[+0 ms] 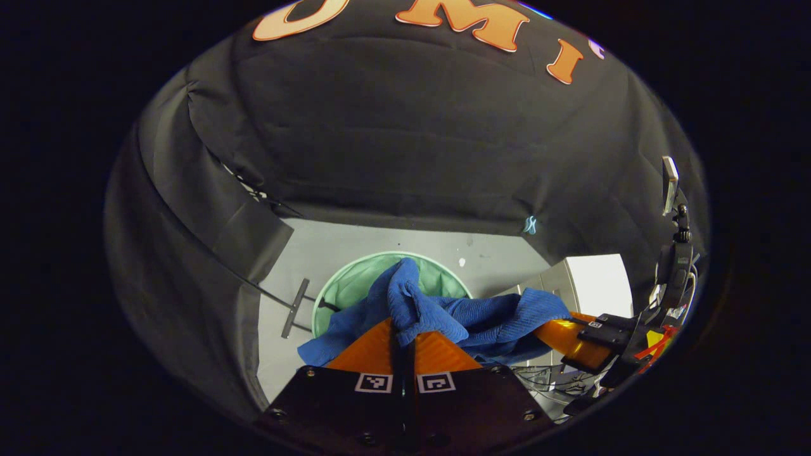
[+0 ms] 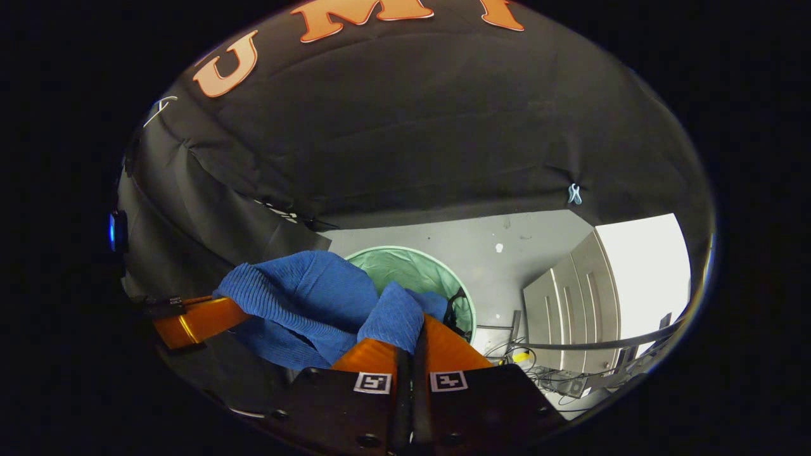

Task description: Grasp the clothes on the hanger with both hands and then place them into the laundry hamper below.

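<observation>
A blue ribbed garment [image 1: 443,313] hangs bunched between both grippers above the round green laundry hamper [image 1: 355,282] on the grey floor. My left gripper [image 1: 403,335] is shut on one fold of the cloth. The right gripper [image 1: 557,335] shows farther right in the left gripper view, its fingers buried in the other end of the garment. In the right gripper view the blue garment [image 2: 317,297] drapes to the left over the hamper [image 2: 421,272], and my right gripper [image 2: 415,332] is shut on a fold. The left gripper [image 2: 203,320] holds the far end.
Black cloth walls ring the booth. A white cabinet [image 2: 589,291] stands at the right with cables [image 2: 526,364] on the floor by its base. A grey metal stand foot [image 1: 296,307] lies left of the hamper. A device on a mount [image 1: 675,253] sits at the far right.
</observation>
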The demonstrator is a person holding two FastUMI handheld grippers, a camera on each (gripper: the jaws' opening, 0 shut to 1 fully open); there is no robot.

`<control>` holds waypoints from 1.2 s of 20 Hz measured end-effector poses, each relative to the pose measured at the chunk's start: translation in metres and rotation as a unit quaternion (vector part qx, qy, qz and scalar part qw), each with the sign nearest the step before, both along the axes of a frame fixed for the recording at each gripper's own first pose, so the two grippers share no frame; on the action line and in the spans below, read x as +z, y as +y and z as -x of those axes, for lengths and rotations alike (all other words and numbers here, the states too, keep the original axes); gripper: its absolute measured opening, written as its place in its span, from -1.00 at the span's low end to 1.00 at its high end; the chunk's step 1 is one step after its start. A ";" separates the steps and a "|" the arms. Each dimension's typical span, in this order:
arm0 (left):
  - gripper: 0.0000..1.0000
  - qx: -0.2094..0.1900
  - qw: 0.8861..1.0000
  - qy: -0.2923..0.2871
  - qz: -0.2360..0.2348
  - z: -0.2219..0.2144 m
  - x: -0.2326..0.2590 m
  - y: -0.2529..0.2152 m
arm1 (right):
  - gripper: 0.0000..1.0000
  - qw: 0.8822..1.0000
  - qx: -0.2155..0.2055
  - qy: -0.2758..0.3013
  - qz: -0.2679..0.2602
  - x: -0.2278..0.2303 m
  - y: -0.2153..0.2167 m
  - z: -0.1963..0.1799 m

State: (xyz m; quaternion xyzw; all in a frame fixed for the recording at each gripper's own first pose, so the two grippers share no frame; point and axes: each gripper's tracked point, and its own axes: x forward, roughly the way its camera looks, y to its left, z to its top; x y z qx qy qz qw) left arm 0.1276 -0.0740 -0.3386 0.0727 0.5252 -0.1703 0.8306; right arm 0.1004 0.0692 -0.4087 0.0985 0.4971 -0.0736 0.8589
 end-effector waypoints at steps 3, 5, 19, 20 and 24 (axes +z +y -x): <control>-0.86 0.006 1.000 0.011 -0.016 0.005 -0.001 0.007 | -0.74 1.000 -0.002 0.014 0.002 -0.005 0.002 0.006; -0.70 0.007 1.000 0.014 -0.015 0.008 0.004 0.010 | -0.88 1.000 -0.004 0.016 -0.010 0.000 0.006 0.010; 0.73 0.058 0.997 -0.040 0.013 0.028 0.055 0.011 | 0.51 0.998 -0.018 -0.055 -0.007 0.060 0.000 0.041; 0.75 0.061 0.997 -0.046 0.019 0.029 0.062 0.008 | 0.58 0.998 -0.018 -0.066 -0.001 0.070 -0.001 0.042; 0.81 0.070 0.995 -0.069 0.031 0.040 0.088 0.005 | 0.97 0.995 -0.012 -0.095 0.025 0.104 -0.007 0.057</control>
